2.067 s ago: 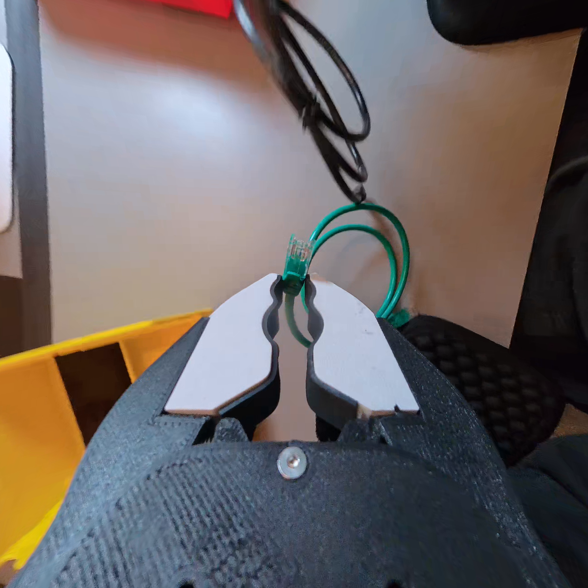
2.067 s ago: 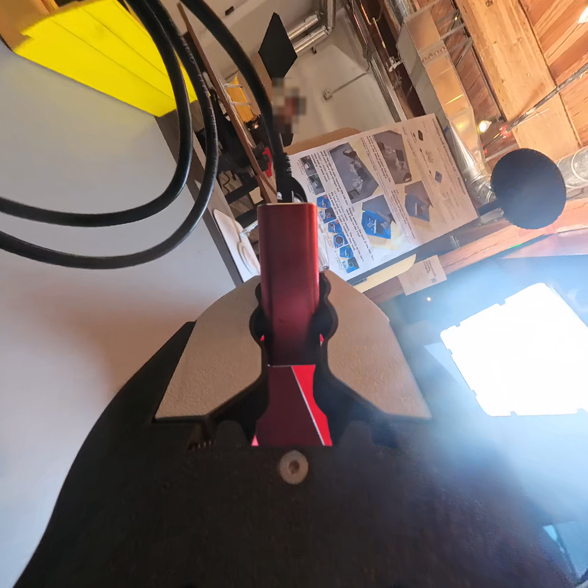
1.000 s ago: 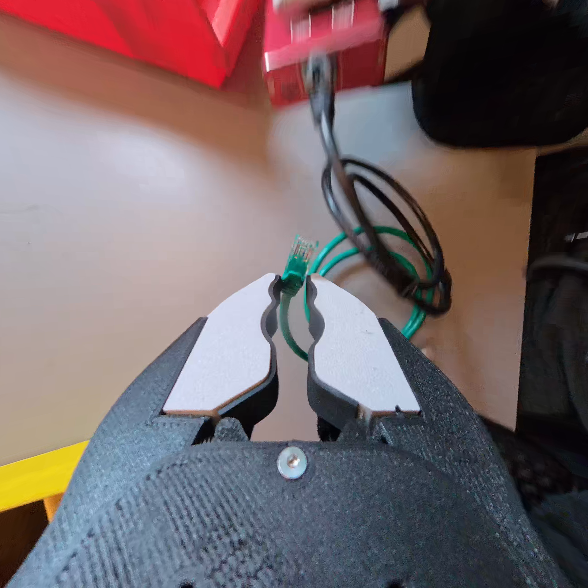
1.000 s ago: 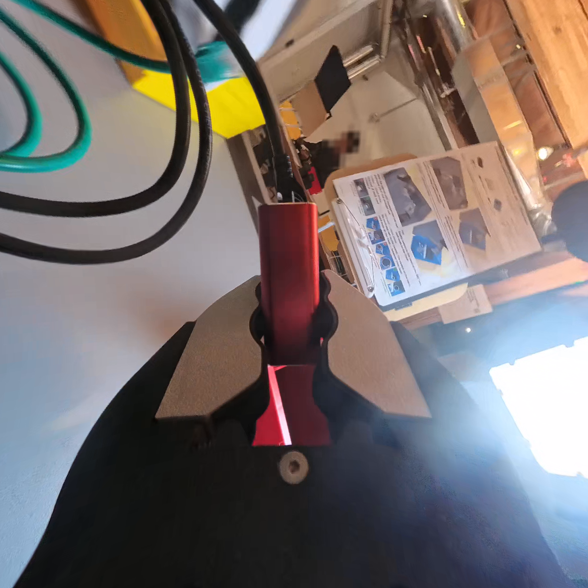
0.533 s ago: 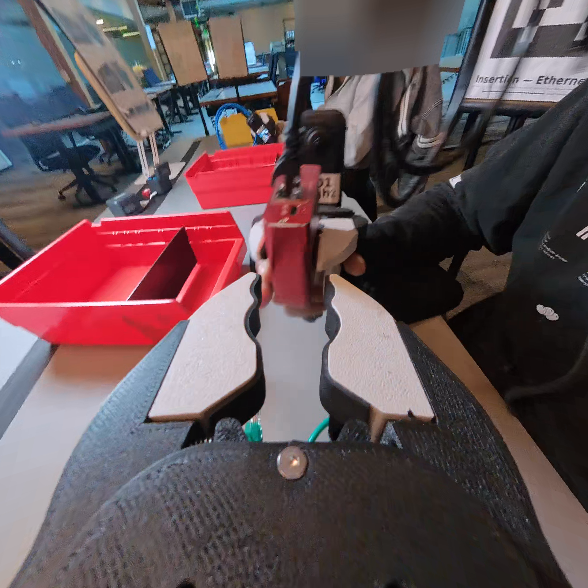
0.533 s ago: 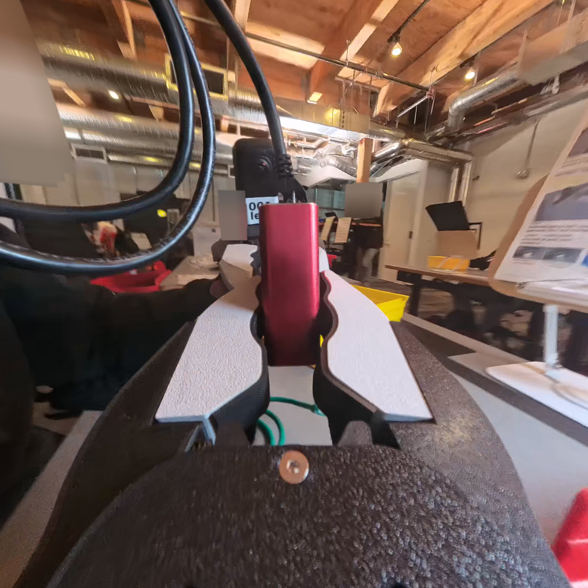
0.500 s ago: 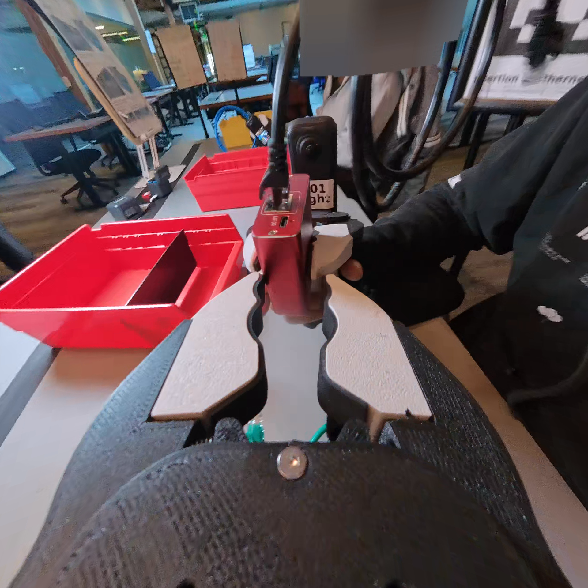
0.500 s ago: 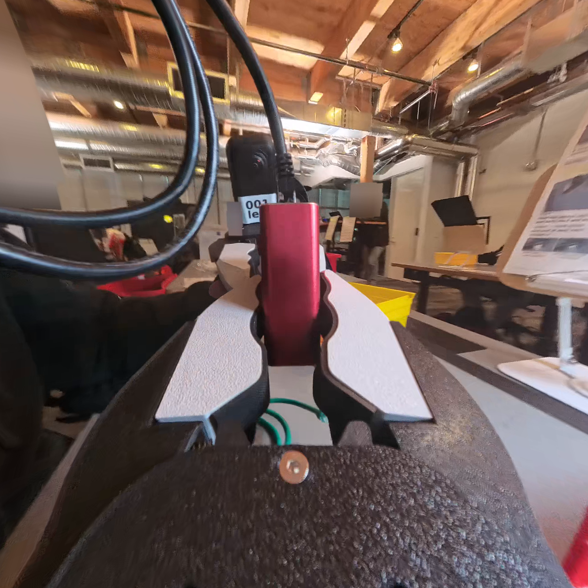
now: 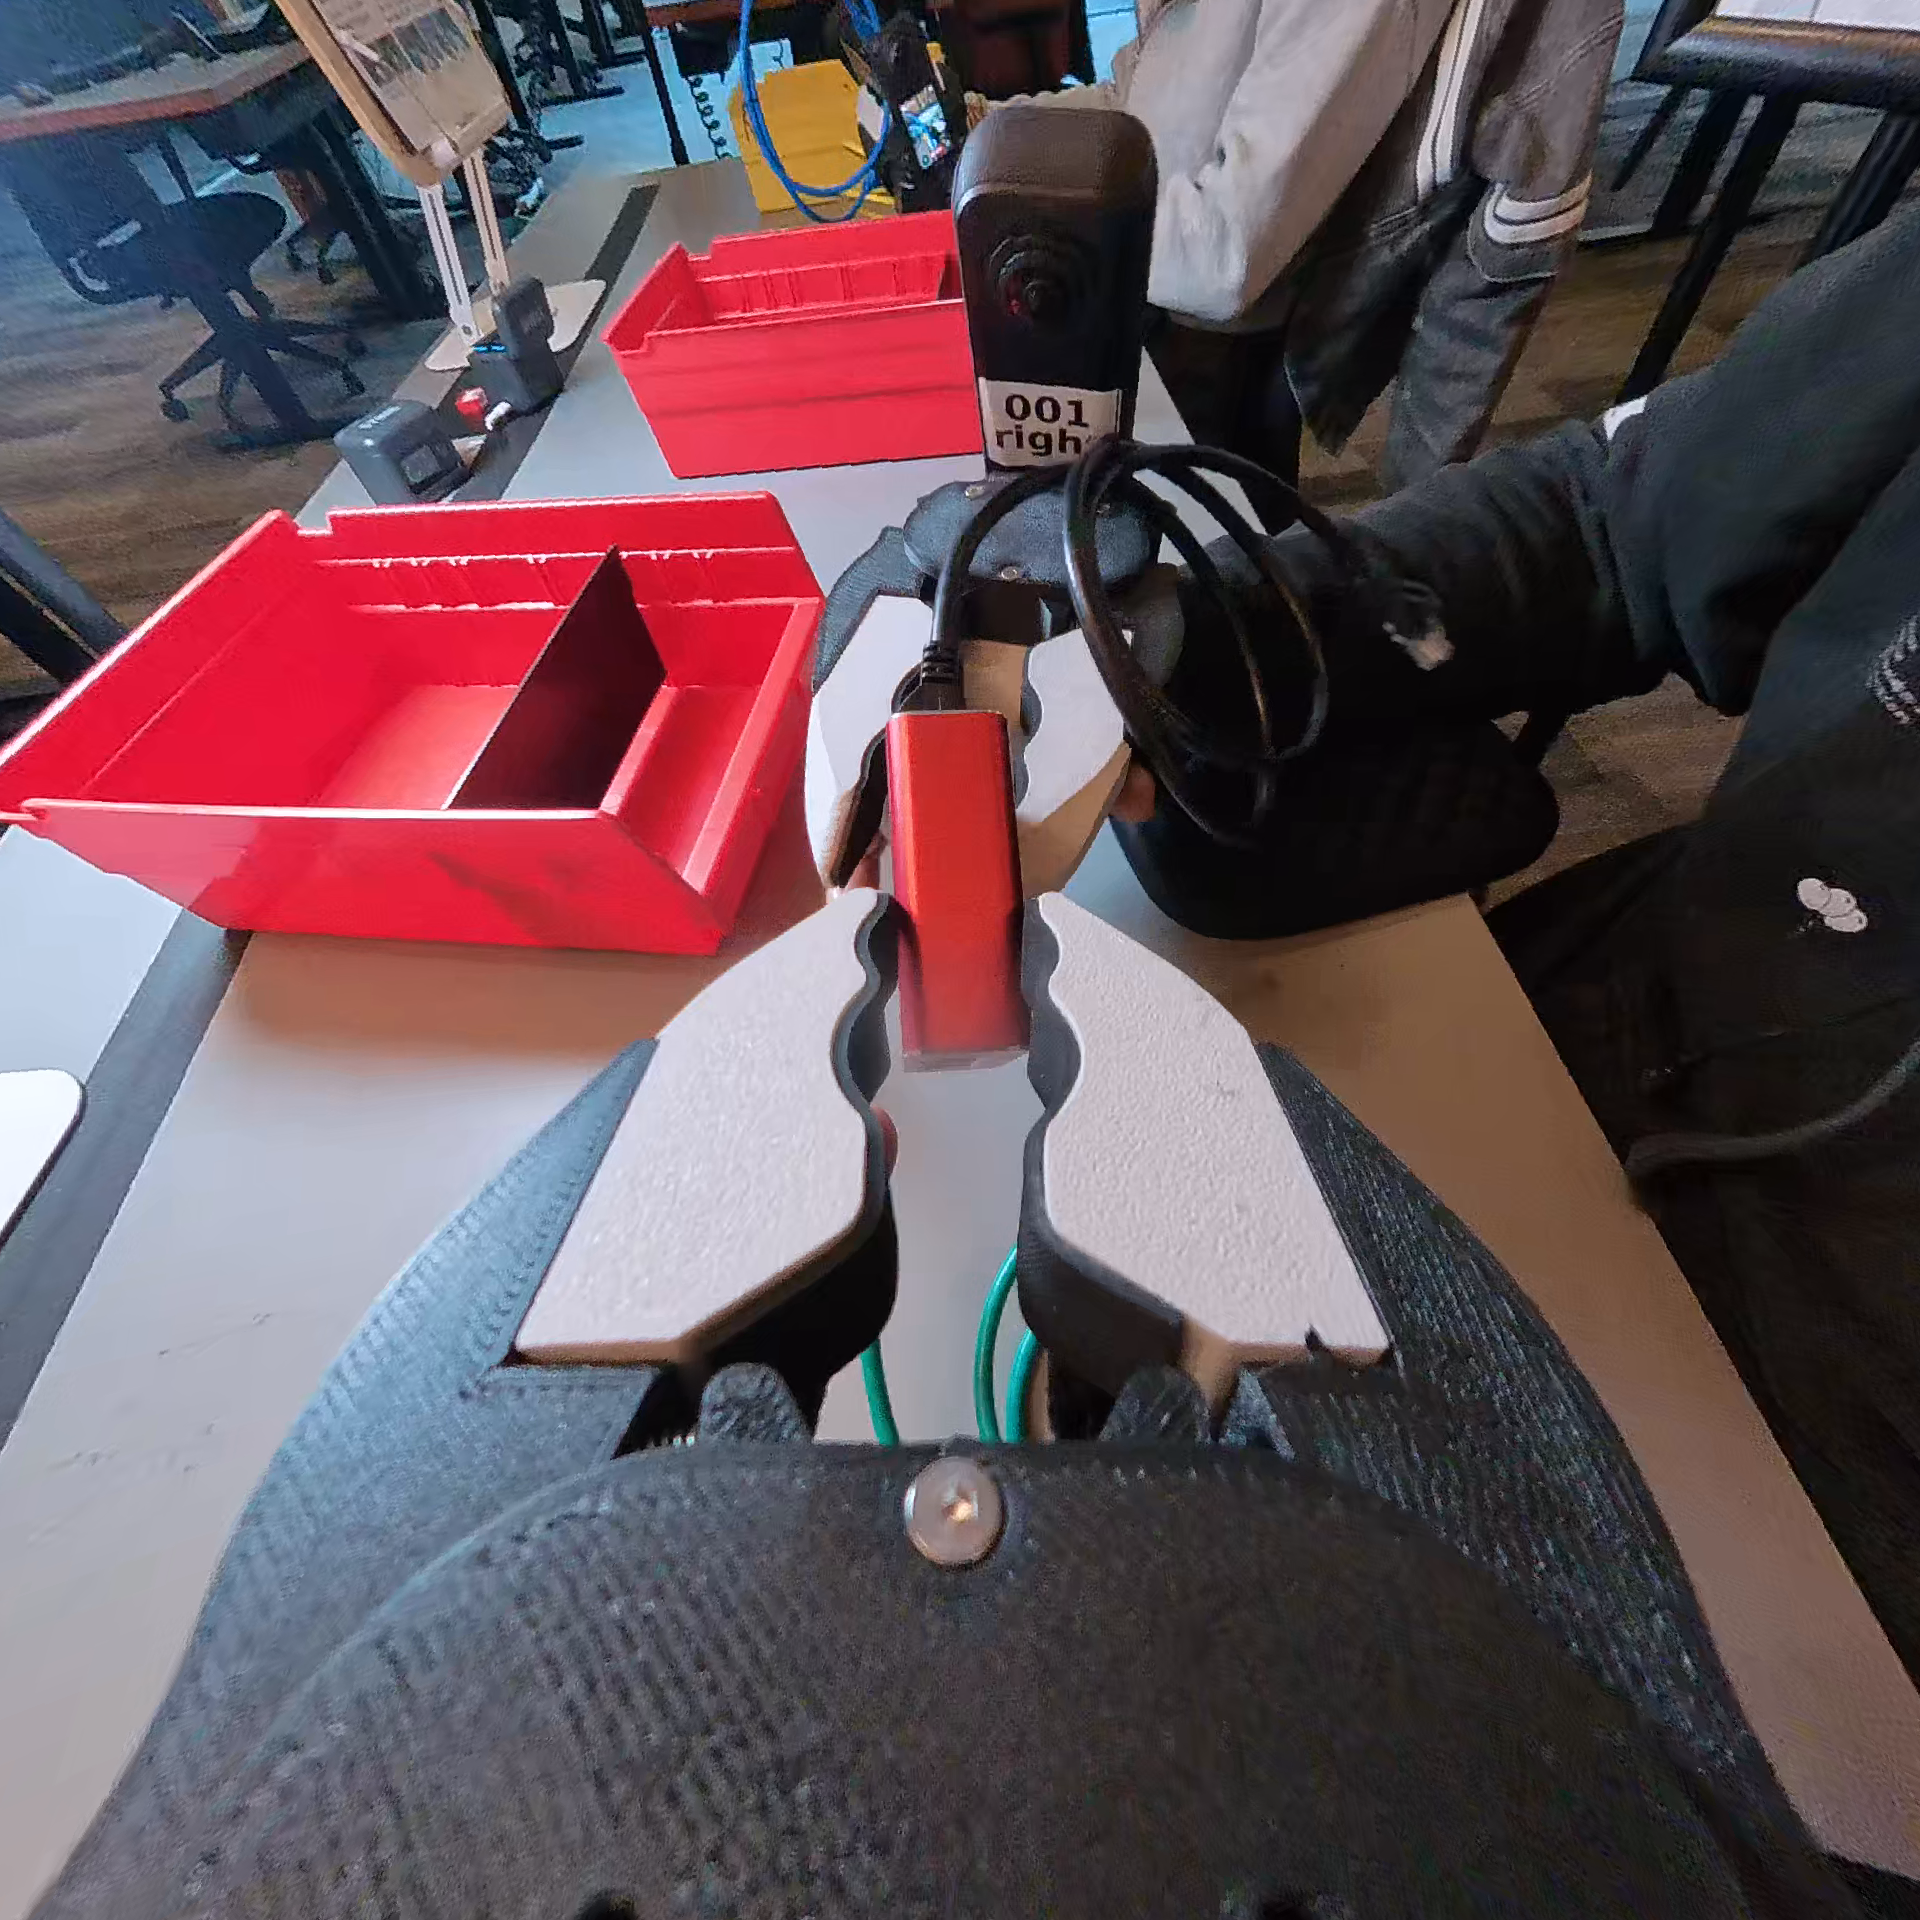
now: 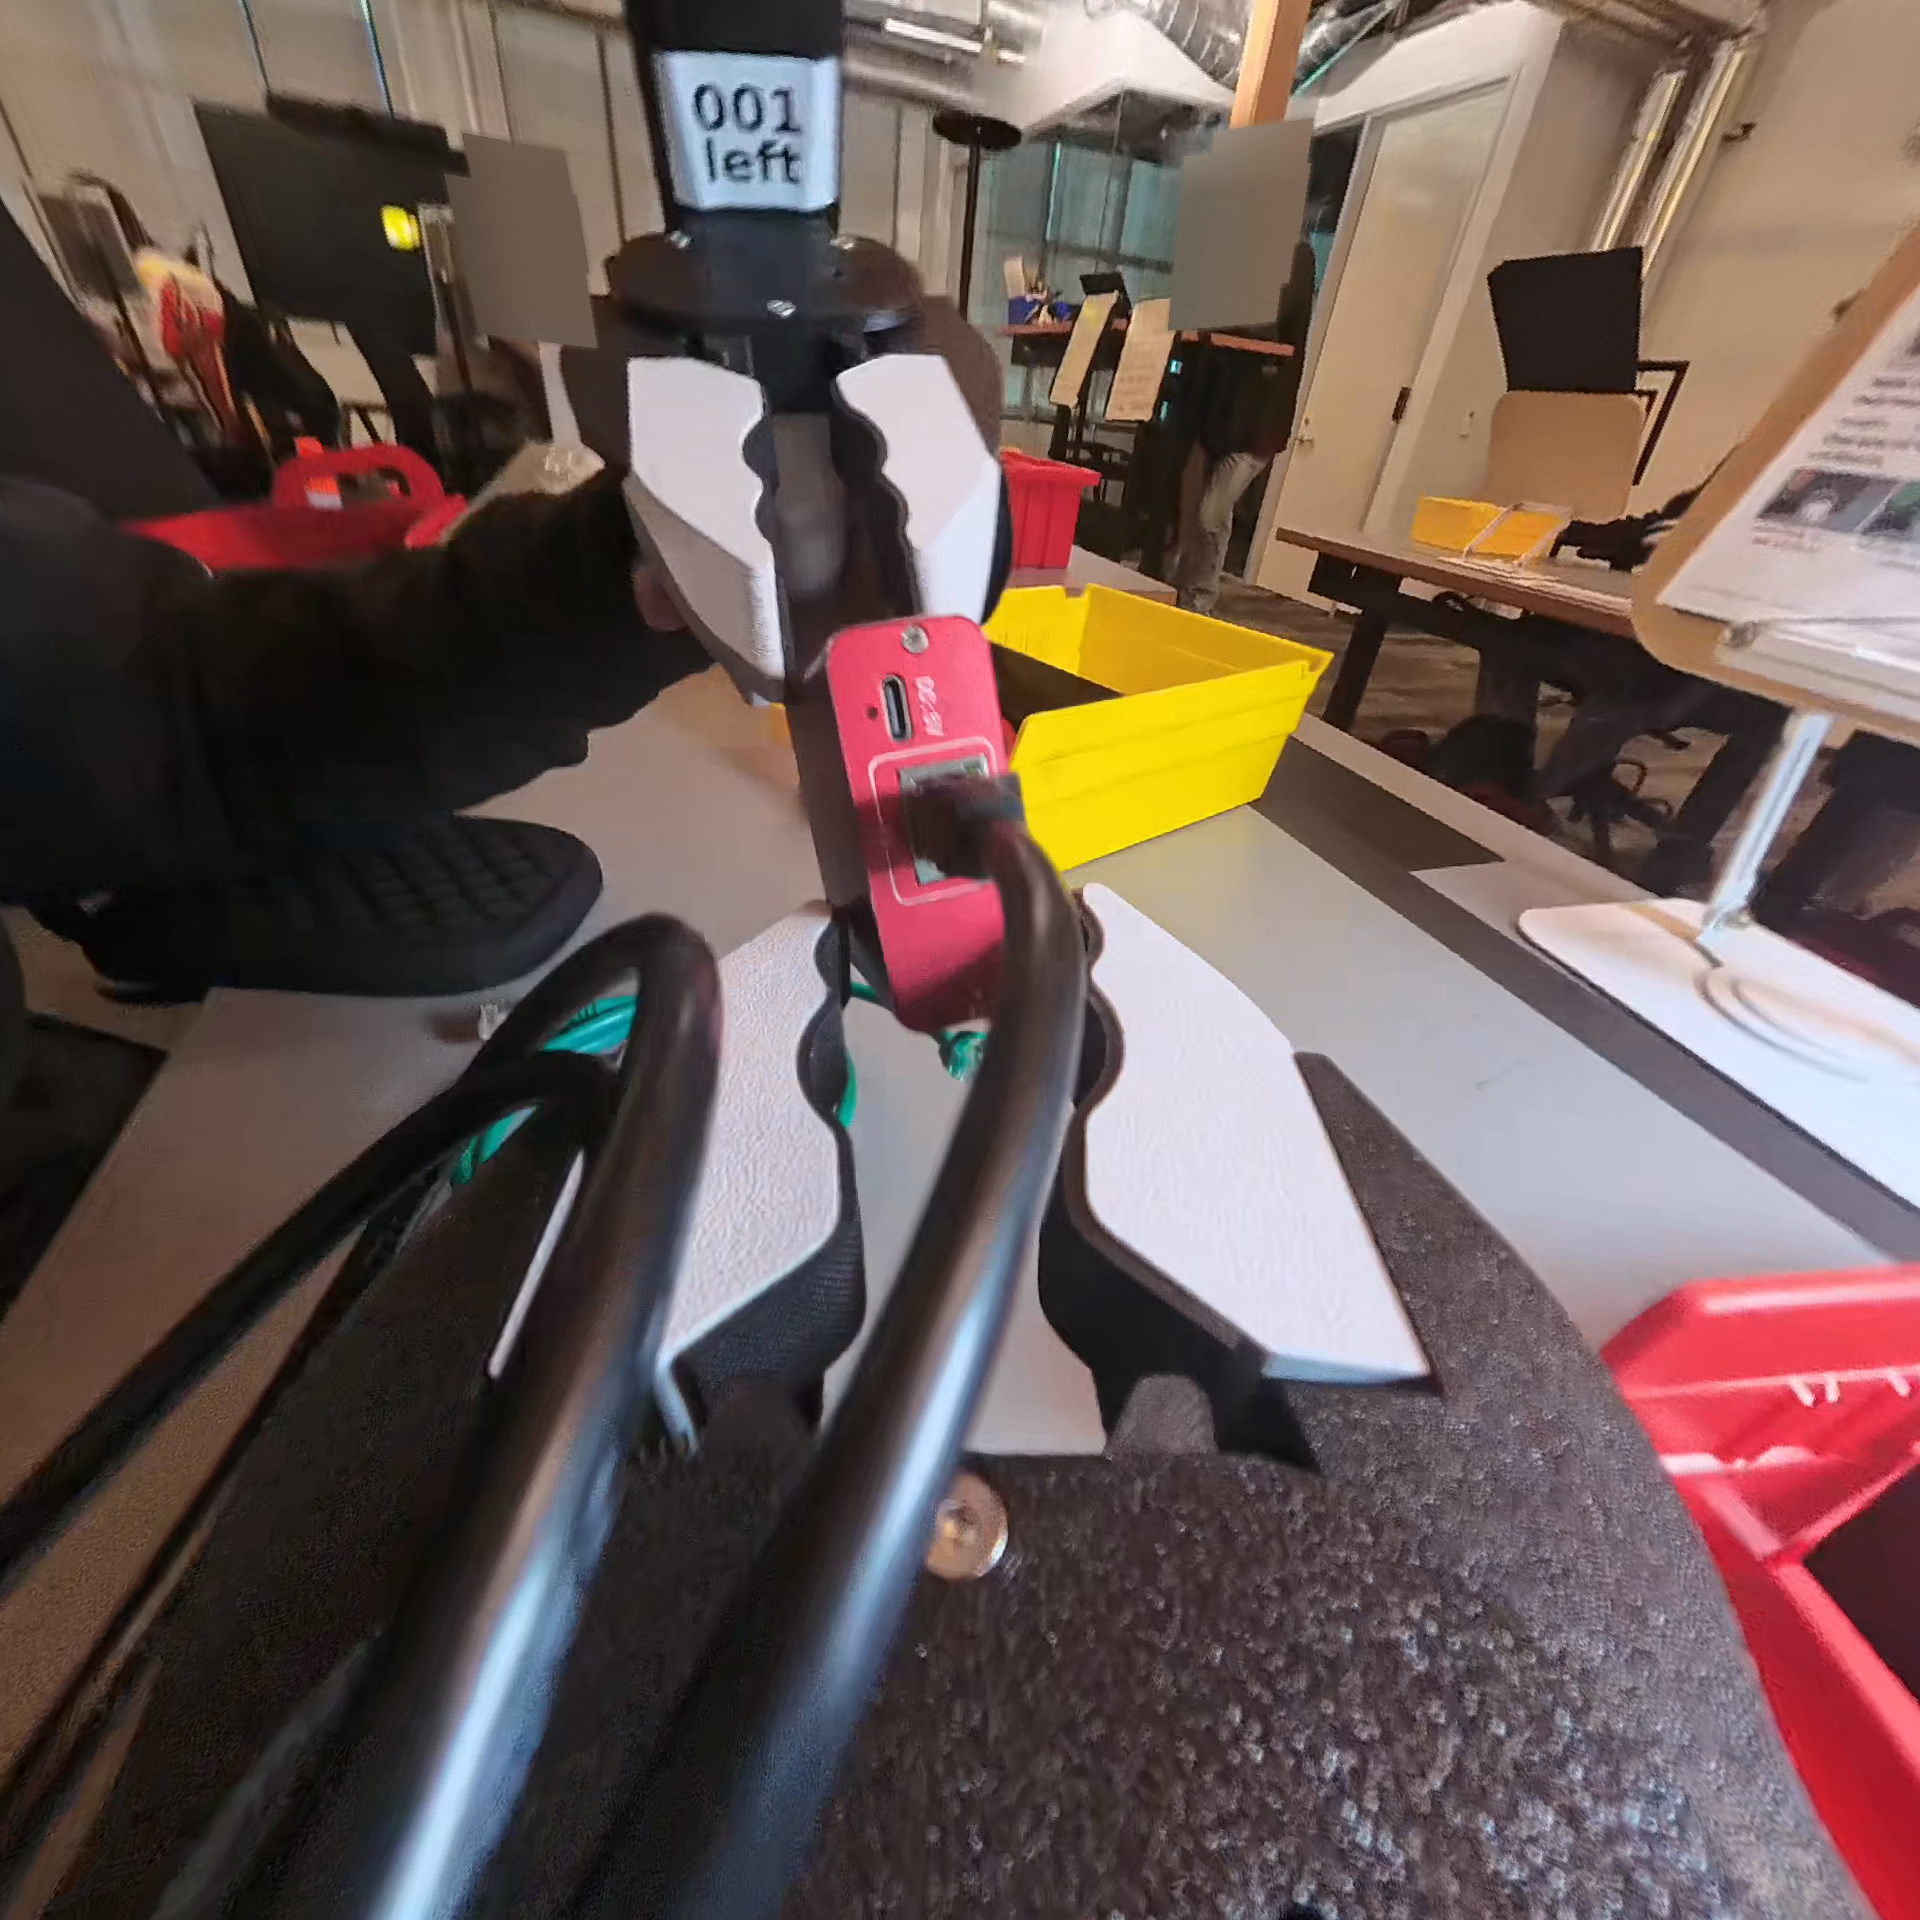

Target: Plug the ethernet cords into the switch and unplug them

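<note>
The red switch is off the table, level between both grippers. My left gripper is shut on its near end. My right gripper is open, its fingers spread to either side of the switch's port end without gripping it. A black ethernet cord is plugged into that port, and its coil loops over the right gripper. The green ethernet cord lies loose on the table below; its plug is free.
A divided red bin stands left on the grey table, with a second red bin behind it. A yellow bin and a sign stand are on the other side. A black-sleeved arm reaches over the table's right edge.
A second ago my left gripper held the green plug. It let go of it and closed on the switch. My right gripper, which held the switch, has opened.
</note>
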A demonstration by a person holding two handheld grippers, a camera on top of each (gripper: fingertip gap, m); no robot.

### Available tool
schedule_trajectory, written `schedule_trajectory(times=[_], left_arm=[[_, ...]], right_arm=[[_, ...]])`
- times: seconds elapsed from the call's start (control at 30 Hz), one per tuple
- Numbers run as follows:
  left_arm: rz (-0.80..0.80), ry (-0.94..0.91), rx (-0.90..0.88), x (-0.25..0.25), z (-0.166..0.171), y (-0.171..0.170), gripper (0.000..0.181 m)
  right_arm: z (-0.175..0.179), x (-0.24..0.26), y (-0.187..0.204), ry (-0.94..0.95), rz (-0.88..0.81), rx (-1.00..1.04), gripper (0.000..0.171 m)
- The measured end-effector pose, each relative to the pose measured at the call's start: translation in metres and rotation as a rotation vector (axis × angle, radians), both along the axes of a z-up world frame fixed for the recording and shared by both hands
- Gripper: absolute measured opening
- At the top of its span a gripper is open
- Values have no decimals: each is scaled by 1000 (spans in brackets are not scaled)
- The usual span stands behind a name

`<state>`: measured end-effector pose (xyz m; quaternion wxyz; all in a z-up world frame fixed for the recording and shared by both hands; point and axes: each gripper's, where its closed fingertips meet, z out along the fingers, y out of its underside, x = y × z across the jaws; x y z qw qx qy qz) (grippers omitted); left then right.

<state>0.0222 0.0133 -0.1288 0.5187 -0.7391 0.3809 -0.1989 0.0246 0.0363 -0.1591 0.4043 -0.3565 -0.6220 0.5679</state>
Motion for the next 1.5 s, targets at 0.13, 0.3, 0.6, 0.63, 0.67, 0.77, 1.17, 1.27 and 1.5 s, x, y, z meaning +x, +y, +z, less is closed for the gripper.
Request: schedule_trajectory(times=[0.13,0.3,0.6,0.63,0.67,0.77,1.17,1.27,1.5], left_arm=[[-35,6,-10,4,-2,-6,23],[-84,-114,64,9,17,-14,50],[-40,-29,179,13,16,-4,26],[-42,-26,188,9,20,-8,26],[-42,-21,197,5,26,-12,26],[-27,52,254,-6,35,-22,26],[-101,-13,387,14,58,-33,26],[-147,-47,419,22,65,-42,26],[-135,-149,373,3,62,-40,26]], right_arm=[[2,-2,-17,57,1,148,30],[34,11,-16,198,48,-28,28],[14,11,-12,78,60,44,31],[2,10,4,19,5,101,31],[-9,12,24,-40,-54,150,31],[-3,31,92,-67,-278,185,31],[31,-1,-38,-20,8,325,51],[36,-11,-51,94,21,287,26],[44,-3,-39,135,-52,339,25]])
